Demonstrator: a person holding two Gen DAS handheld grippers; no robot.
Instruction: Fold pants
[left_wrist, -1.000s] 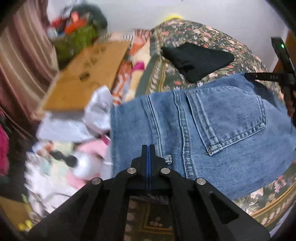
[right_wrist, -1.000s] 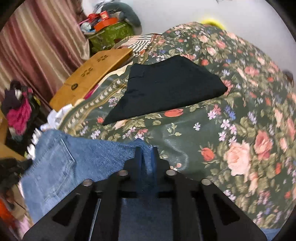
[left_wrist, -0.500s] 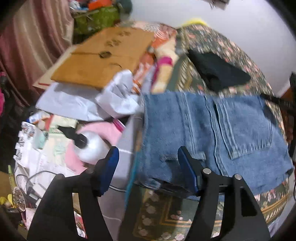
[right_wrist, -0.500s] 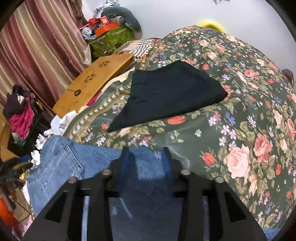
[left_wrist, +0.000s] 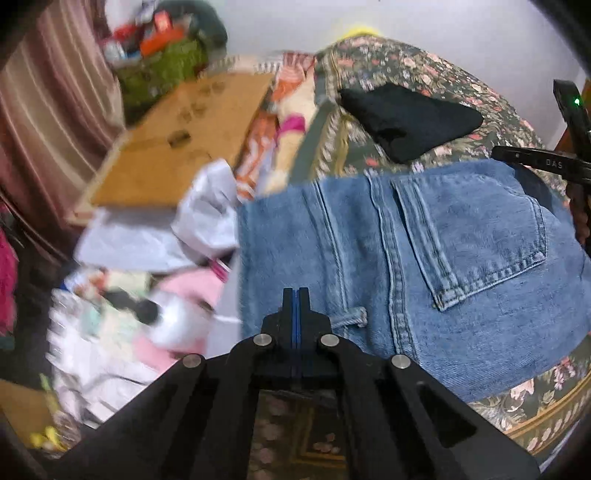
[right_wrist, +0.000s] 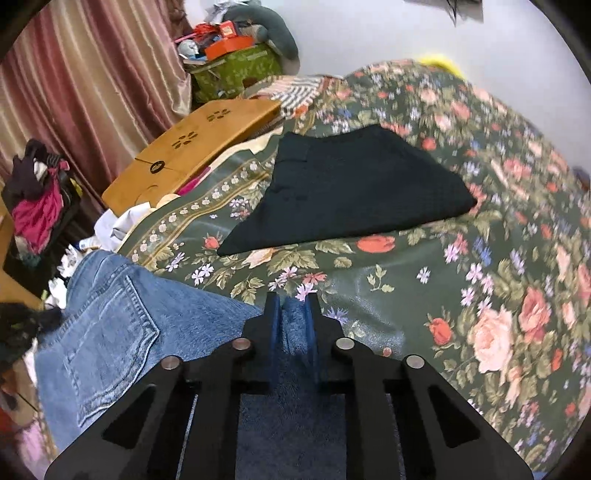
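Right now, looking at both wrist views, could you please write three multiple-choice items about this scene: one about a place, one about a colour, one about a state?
1. Where does the folded black garment lie?
A. on the floral bedspread
B. on the wooden board
C. on the jeans

2. What colour are the jeans?
A. black
B. blue
C. grey

3. How does the right gripper stand?
A. wide open, away from the cloth
B. shut with nothing in it
C. shut on the jeans

Key: 1 A, since flowers of the bedspread show all around the garment. 2 B, since the denim is plainly blue in both views. 3 C, since a fold of blue denim sits between the two fingers. The left gripper is shut as well, at the edge of the jeans.
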